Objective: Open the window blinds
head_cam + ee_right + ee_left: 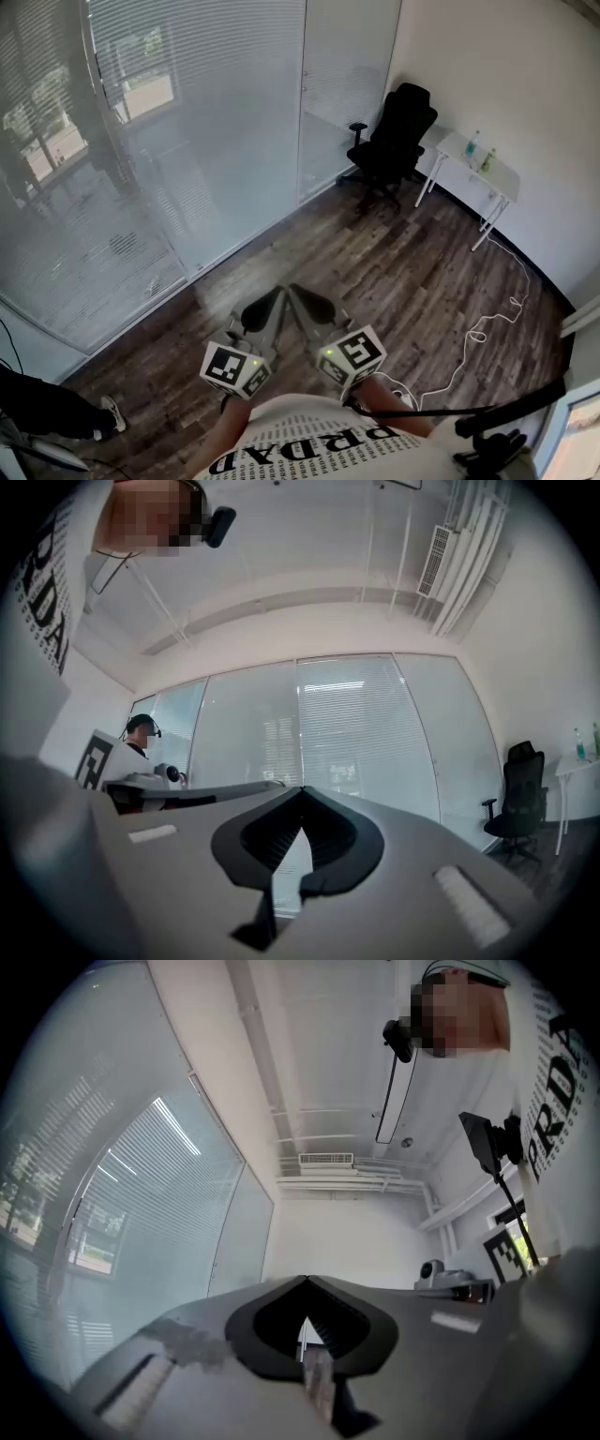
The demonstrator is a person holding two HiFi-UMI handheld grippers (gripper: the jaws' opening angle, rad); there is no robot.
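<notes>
White slatted blinds (216, 112) hang lowered behind the glass wall at the upper left of the head view. They also show in the left gripper view (150, 1204) and in the right gripper view (361, 728). Both grippers are held close to the person's body, side by side, well short of the glass. My left gripper (272, 302) (305, 1281) has its jaw tips together with nothing between them. Beside it, my right gripper (302, 298) (302, 791) is likewise shut and empty, pointing toward the blinds.
A black office chair (394, 131) stands in the far corner beside a small white table (492, 178) with bottles. A white cable (487, 328) trails over the wood floor. A black stand (506, 422) is at lower right. Another person (141, 738) stands at the left.
</notes>
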